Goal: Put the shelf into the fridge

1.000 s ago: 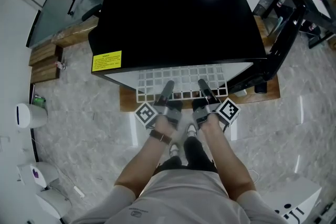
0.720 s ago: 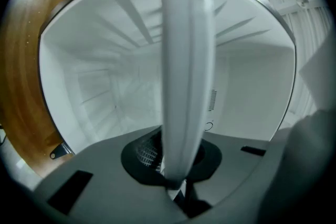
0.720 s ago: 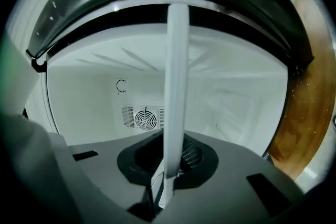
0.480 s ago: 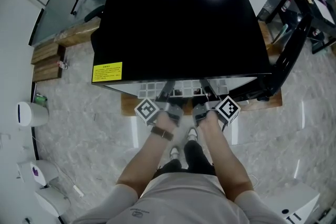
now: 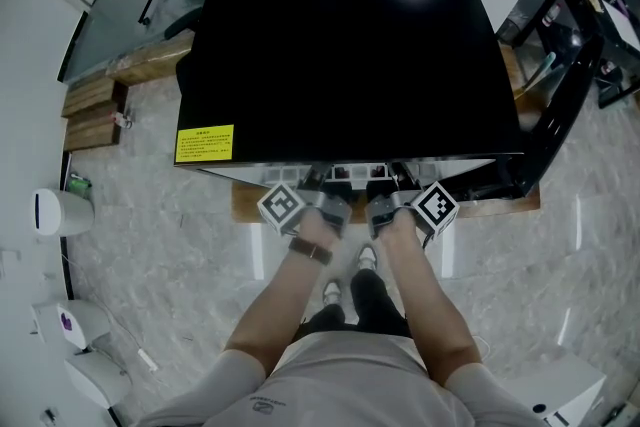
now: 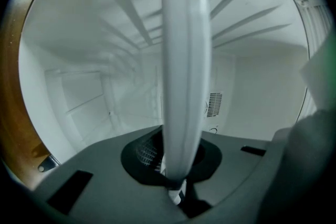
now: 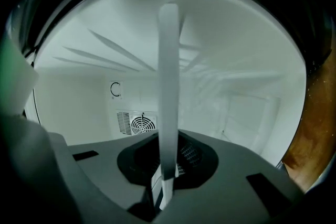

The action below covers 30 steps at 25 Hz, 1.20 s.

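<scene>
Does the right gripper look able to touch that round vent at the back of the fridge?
Probably not yet: the right gripper is clamped on the shelf, which would have to be let go, and the vent sits far back inside the fridge.

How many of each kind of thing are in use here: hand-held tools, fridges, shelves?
Tools: 2, the left tool and the right tool, each clamped on the shelf's edge
fridge: 1, black outside, white inside
shelf: 1, white, nearly all inside the fridge
Total: 4
</scene>
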{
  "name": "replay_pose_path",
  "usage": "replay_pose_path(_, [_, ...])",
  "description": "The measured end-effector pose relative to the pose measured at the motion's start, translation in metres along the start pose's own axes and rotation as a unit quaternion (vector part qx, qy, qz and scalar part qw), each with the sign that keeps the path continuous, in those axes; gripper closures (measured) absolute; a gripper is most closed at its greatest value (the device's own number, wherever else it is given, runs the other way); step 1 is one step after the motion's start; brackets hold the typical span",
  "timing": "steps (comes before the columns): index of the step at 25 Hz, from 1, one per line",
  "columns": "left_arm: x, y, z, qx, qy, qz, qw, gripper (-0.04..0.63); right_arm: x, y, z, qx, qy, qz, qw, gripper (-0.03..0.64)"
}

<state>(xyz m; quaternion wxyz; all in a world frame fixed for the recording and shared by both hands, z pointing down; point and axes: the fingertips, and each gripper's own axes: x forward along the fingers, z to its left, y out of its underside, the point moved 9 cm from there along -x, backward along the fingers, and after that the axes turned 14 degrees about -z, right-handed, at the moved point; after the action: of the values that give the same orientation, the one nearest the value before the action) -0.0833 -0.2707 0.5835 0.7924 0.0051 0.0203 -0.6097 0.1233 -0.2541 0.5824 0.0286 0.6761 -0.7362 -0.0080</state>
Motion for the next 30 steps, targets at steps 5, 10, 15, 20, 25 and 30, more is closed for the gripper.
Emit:
replay_pose_path(5, [0.009,-0.002,0.002,-0.002,0.001,-0.002,1.0000,0.568,0.009,0.001,-0.001,0.008,-0.004,-0.006,1.000,0.569])
replay_pose_path(10, [0.018,-0.004,0.003,-0.004,0.004,-0.003,1.0000,0.568,0.017,0.000,-0.002,0.004,-0.004,-0.008,1.000,0.569])
replay_pose_path(15, [0.025,-0.014,0.014,0.023,0.004,-0.009,0.9997,0.568,0.026,0.000,-0.002,0.003,-0.004,-0.011,1.000,0.569])
replay_pose_path(20, [0.027,-0.026,0.028,0.065,0.007,-0.016,0.9977,0.568,0.030,-0.001,-0.002,0.005,-0.002,-0.012,1.000,0.569])
replay_pose_path(25, [0.029,-0.018,0.018,0.039,0.013,-0.017,0.9990,0.567,0.031,-0.001,-0.002,0.004,-0.003,-0.009,1.000,0.569])
replay_pose_path(30, [0.029,-0.010,0.008,0.012,0.019,-0.017,0.9996,0.566,0.030,-0.002,-0.004,0.007,-0.011,-0.007,1.000,0.568])
